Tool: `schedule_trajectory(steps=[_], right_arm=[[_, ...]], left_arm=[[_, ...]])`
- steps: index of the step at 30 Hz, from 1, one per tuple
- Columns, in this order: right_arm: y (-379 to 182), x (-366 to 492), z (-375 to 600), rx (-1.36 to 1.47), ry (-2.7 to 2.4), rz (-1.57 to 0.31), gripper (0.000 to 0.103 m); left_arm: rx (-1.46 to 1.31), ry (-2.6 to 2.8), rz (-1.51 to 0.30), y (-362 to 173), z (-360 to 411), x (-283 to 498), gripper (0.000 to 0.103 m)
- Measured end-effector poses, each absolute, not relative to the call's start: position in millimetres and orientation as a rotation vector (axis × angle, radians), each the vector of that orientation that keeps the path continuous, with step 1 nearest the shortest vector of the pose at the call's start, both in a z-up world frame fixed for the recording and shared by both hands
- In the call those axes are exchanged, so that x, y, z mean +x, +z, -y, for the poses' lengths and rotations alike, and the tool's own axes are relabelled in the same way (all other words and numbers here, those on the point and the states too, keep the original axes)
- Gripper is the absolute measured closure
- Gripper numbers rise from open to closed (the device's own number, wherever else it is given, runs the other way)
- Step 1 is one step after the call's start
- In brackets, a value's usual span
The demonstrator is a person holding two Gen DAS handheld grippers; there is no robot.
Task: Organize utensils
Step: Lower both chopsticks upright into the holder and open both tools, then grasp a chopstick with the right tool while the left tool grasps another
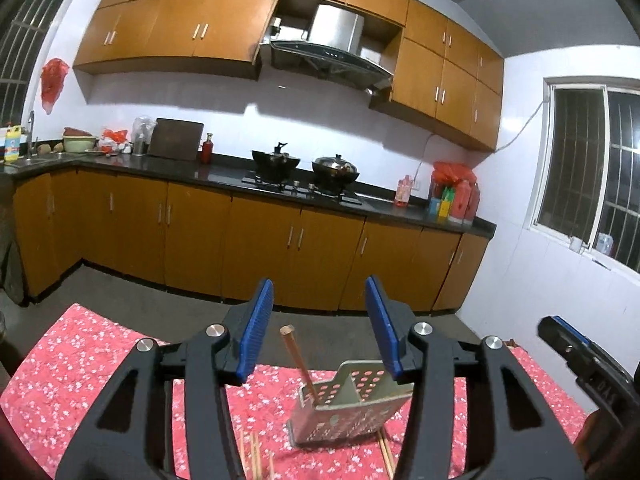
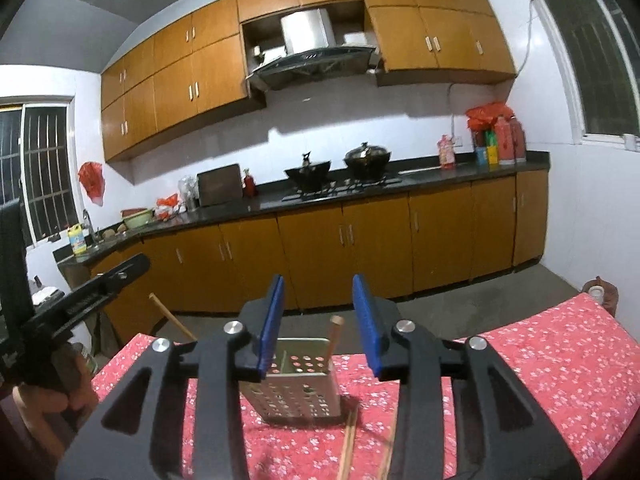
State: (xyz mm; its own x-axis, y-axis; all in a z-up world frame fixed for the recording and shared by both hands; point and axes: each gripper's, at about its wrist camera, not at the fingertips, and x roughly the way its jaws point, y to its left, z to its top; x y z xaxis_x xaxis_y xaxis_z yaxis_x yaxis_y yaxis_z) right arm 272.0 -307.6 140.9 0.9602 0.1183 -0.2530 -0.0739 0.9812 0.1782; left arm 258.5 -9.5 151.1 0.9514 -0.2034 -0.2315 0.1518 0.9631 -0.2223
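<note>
A perforated metal utensil holder (image 1: 348, 408) stands tilted on the red flowered tablecloth (image 1: 100, 360). One wooden chopstick (image 1: 298, 354) leans in it. My left gripper (image 1: 320, 292) hangs above the holder, open, its blue pads touching nothing. In the right wrist view the holder (image 2: 298, 388) sits below my right gripper (image 2: 318, 292), also open and touching nothing, with a chopstick (image 2: 334, 338) rising from the holder between its fingers. A second chopstick (image 2: 172, 318) slants at the left, its lower end hidden behind the gripper. Loose chopsticks (image 1: 254, 456) (image 2: 348, 440) lie on the cloth in front of the holder.
Beyond the table's far edge is grey floor, then orange kitchen cabinets (image 1: 260, 240) under a dark counter with two pots (image 1: 276, 162) on the stove. The other gripper shows at the right edge (image 1: 568, 344) and the left edge (image 2: 100, 284), held by a hand (image 2: 48, 404).
</note>
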Motion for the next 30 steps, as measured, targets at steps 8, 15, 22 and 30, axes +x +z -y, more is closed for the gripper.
schedule_trajectory(steps=[8, 15, 22, 30], right_arm=[[49.1, 260.7, 347.1, 0.184, -0.021, -0.548, 0.067], [-43.5, 254.1, 346.1, 0.245, 0.004, -0.82, 0.085], [-68.8, 253.6, 320.2, 0.2, 0.033, -0.887, 0.085], [-87.1, 258.1, 315.4, 0.164, 0.022, -0.937, 0.089]], left_arm=[[-0.094, -0.07, -0.388, 97.3, -17.5, 220.6, 0.039], [-0.022, -0.057, -0.619, 16.2, -27.0, 206.3, 0.039], [-0.056, -0.079, -0.718, -20.9, -28.5, 200.0, 0.039], [-0.054, -0.104, -0.753, -35.5, -20.9, 199.1, 0.039]])
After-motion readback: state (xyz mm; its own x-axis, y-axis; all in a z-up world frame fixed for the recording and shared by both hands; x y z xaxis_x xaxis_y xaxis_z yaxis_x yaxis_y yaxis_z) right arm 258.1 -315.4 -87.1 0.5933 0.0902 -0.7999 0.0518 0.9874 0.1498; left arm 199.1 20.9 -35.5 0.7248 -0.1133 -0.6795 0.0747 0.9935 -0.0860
